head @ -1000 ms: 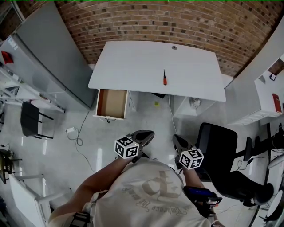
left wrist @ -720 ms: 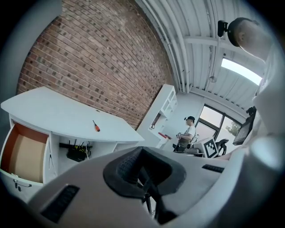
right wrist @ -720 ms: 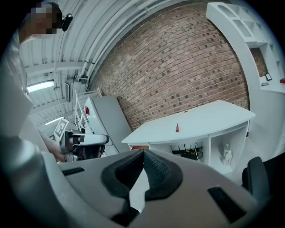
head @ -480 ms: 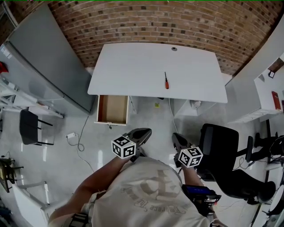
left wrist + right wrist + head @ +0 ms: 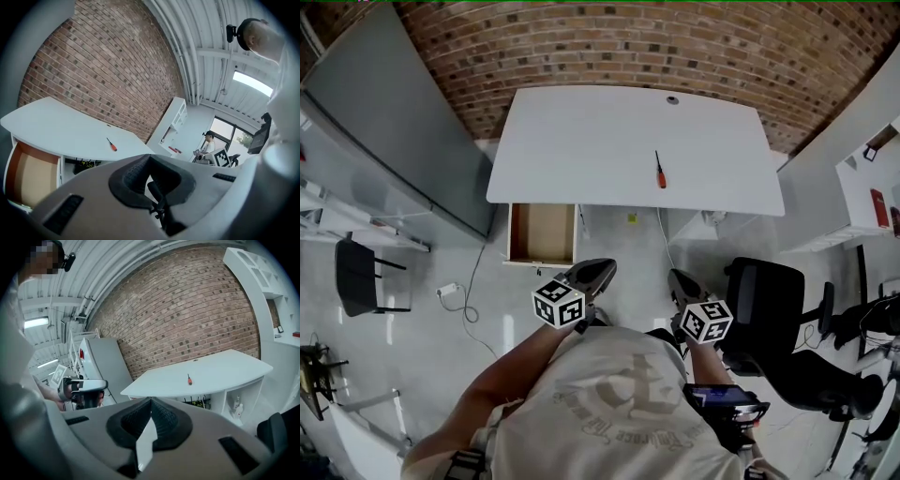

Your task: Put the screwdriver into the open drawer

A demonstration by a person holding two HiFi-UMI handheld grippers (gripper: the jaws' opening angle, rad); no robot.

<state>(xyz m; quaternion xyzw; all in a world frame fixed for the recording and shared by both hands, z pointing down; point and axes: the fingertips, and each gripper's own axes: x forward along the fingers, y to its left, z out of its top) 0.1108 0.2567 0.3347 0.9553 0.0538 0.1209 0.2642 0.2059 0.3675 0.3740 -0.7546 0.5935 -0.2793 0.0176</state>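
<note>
The table [image 5: 581, 141] has a white top, smooth and matt. The wall [image 5: 628, 42] behind it is rough red-brown brick with pale joints. The drawer [image 5: 542, 234] shows a matt brown inside that looks like wood. The screwdriver [image 5: 660, 172] has an orange handle, probably plastic, and a thin dark shaft. The floor [image 5: 478, 309] is pale and glossy, with reflections. The left claw [image 5: 600, 270] and the right claw [image 5: 679, 279] have matt grey plastic shells, and their pads [image 5: 164, 420] are black and ribbed. The shirt [image 5: 609, 412] is pale cloth.

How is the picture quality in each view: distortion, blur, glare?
Head view: strong fisheye, the white desk bows at its edges. Left gripper view: dark round border, bright window at right. Right gripper view: same border; the orange-handled screwdriver looks sharp.
</note>
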